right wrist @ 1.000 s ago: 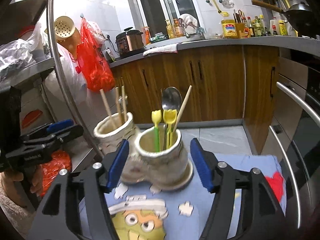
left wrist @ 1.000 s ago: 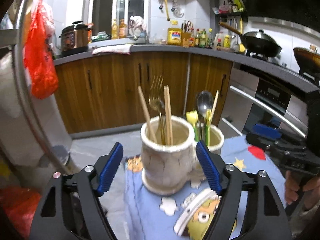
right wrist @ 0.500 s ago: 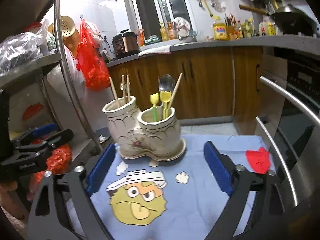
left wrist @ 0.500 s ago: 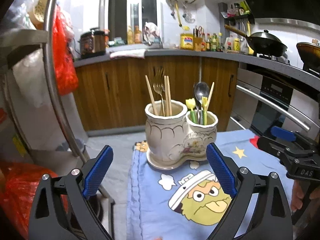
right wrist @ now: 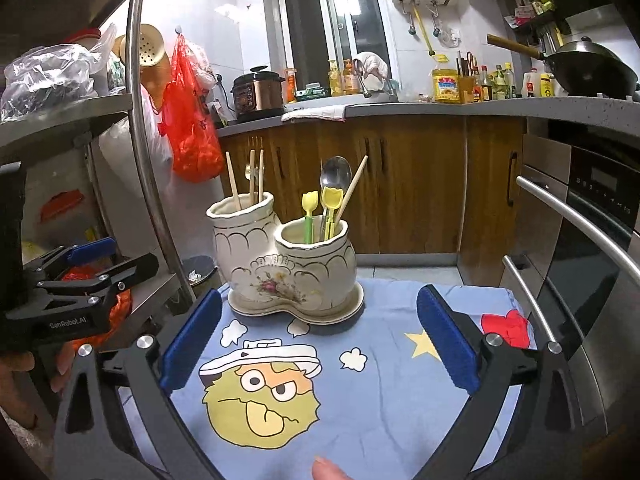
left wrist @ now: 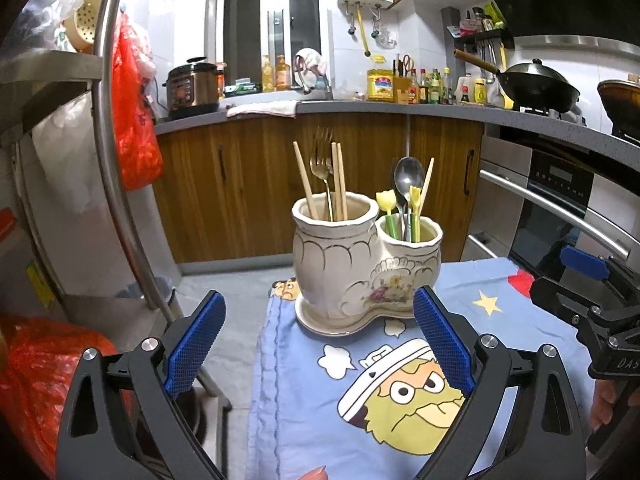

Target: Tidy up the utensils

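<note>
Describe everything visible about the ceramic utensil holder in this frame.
The utensil holder is a cream glazed ceramic piece with two joined pots on one shared saucer-like base, trimmed in thin dark scallop lines with a small floral motif on the front. It stands upright on the blue cartoon cloth. The taller pot holds chopsticks and a fork; the shorter pot holds a metal spoon, two yellow-tipped green picks and one more chopstick. Neither gripper touches it.
</note>
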Action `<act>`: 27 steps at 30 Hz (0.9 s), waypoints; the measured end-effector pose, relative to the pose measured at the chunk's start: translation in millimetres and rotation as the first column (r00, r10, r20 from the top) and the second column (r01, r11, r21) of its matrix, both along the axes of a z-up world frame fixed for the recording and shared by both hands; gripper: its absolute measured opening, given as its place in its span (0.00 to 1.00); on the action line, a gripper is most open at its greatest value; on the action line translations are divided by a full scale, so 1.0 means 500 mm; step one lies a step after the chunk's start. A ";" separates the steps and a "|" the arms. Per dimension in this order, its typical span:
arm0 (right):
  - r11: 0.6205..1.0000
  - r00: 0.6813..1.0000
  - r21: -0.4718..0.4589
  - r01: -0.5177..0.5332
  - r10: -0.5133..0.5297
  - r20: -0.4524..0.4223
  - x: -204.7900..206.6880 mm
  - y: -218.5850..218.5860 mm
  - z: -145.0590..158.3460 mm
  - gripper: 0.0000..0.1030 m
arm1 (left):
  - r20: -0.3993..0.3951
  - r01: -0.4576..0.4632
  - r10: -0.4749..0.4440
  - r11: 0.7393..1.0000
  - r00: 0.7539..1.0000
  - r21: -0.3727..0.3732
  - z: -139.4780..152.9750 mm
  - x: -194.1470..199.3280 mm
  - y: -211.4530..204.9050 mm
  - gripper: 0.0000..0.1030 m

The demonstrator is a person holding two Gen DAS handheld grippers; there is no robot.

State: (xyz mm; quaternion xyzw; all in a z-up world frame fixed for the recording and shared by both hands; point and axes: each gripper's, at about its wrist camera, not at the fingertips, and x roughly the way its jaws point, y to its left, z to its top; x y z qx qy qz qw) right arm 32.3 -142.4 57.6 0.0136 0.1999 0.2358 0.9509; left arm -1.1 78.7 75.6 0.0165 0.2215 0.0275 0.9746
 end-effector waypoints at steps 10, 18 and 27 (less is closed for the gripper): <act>1.000 1.000 -0.003 0.000 0.000 -0.004 0.002 0.004 0.001 0.94 | 0.000 -0.006 0.006 1.000 1.000 0.001 -0.001 0.001 0.002 0.92; 1.000 1.000 -0.001 -0.001 0.001 -0.010 0.003 0.006 -0.001 0.94 | -0.004 -0.002 0.002 1.000 1.000 0.000 -0.001 0.001 0.003 0.92; 1.000 1.000 -0.004 0.001 -0.001 -0.011 0.002 0.009 -0.002 0.94 | -0.002 -0.004 0.004 1.000 1.000 0.000 -0.001 0.001 0.003 0.92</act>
